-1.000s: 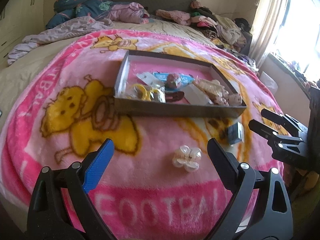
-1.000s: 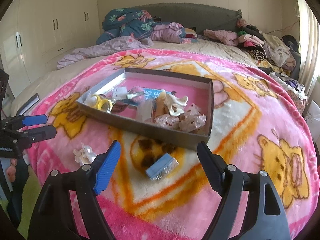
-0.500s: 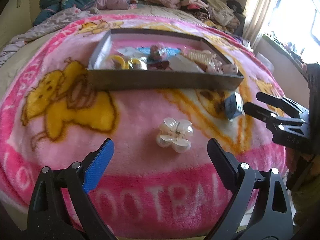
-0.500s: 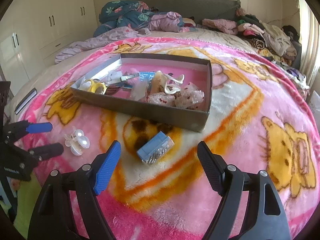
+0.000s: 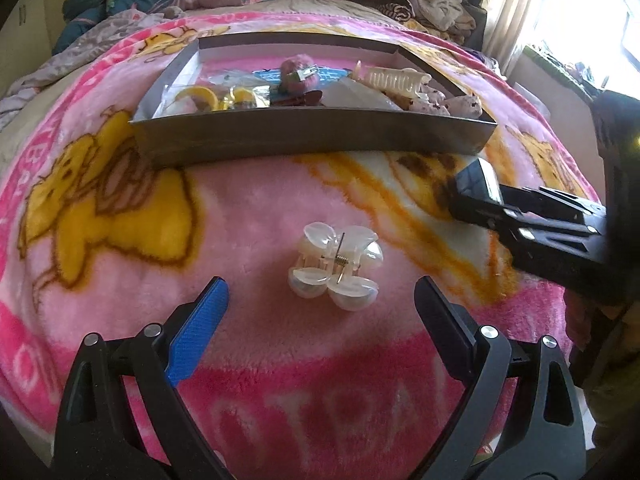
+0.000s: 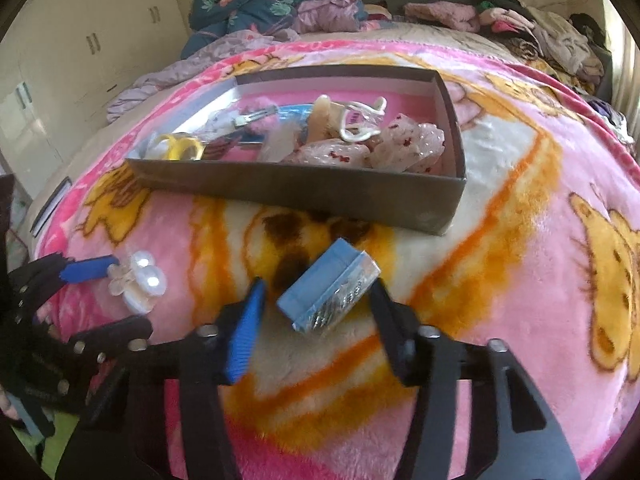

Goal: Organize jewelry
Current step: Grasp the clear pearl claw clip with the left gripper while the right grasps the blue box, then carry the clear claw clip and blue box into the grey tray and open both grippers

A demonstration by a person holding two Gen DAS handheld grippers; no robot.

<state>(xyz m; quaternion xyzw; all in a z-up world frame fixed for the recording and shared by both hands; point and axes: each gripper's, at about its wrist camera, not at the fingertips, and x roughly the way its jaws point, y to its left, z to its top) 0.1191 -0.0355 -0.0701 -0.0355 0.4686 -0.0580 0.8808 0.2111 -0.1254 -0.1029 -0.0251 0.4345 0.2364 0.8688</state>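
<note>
Here, on the pink blanket (image 6: 500,152) just near of the tray (image 6: 304,188), the right gripper (image 6: 318,300) is closing around the small blue box (image 6: 328,290), which lies slantwise between its jaws, pads not yet pressing, while the left gripper (image 5: 320,300), spread wide, points at the pearly hair clip (image 5: 334,266).

On a bed, a blanket (image 5: 248,216) carries a shallow box (image 5: 312,136) at twelve o'clock, filled with hair accessories (image 6: 360,148). Before the box, a hair claw clip (image 5: 334,266) lies at centre in the left wrist view, and a small case (image 6: 330,290) lies at three o'clock from it. Heaped clothes (image 6: 280,12) line the headboard behind the box.
</note>
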